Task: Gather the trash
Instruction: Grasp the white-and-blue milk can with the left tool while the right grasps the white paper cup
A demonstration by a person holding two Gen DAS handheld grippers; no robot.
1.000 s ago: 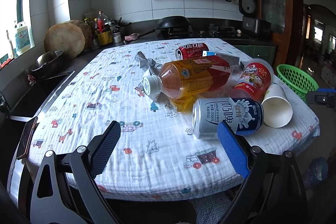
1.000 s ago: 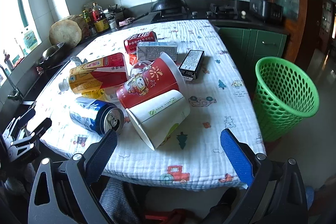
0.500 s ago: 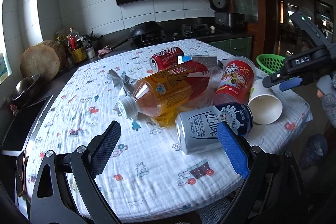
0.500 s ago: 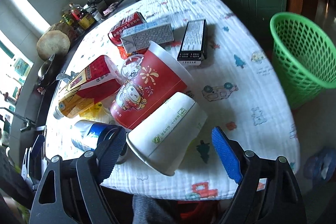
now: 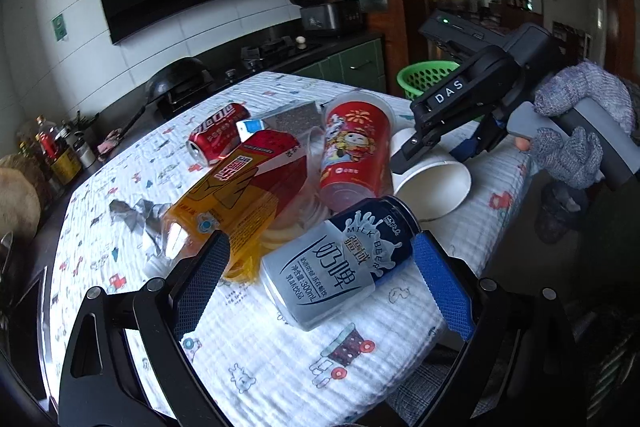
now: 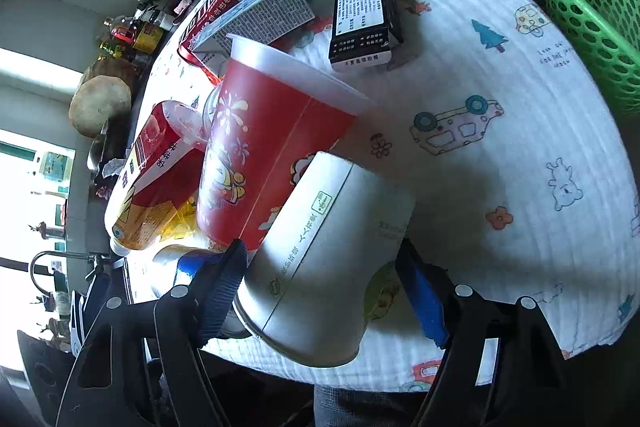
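white paper cup | on its side | table edge | beside red cup

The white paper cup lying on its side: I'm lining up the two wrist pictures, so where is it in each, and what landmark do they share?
Left wrist view: the white paper cup lies right of centre, open mouth toward the camera, under the right gripper.
Right wrist view: the cup fills the lower centre, between the gripper's closing fingers.
Shared landmark: the red printed plastic cup, lying against it.
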